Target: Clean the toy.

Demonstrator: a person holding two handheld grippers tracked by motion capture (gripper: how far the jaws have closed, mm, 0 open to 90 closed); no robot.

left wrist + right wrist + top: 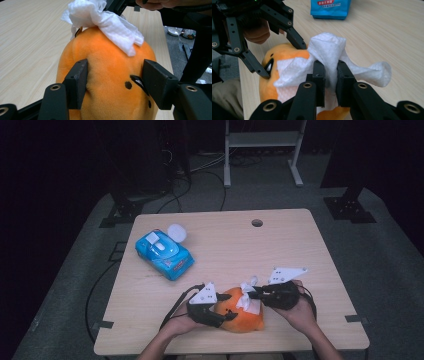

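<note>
High view: a pale wooden table point(300, 250) bearing an orange plush toy point(243, 320) near its front edge, between the person's two hands. The left gripper point(220, 315) clasps the toy from the left, and the right gripper point(252, 294) meets it from the right, clenched on a white wet wipe point(247, 300) that lies across the toy's top. A blue wipes pack point(164, 252) rests at the table's left, well apart from the toy, with its white lid point(177, 232) flipped open behind it. A round hole point(257, 223) marks the table's far side.

Left gripper view: both jaws press into the toy's plush sides, and the fabric dents beneath the pads. This view alone reveals the toy's black stitched face marks point(136, 81); the wipe drapes over the crown.

Right gripper view: the jaws are pinched tight on a bunched fold of the wipe, whose loose ends flare out to either side. The pack's blue end point(330, 8) carries white printed characters, too small to read. The left gripper's linkage stands at the upper left.
</note>
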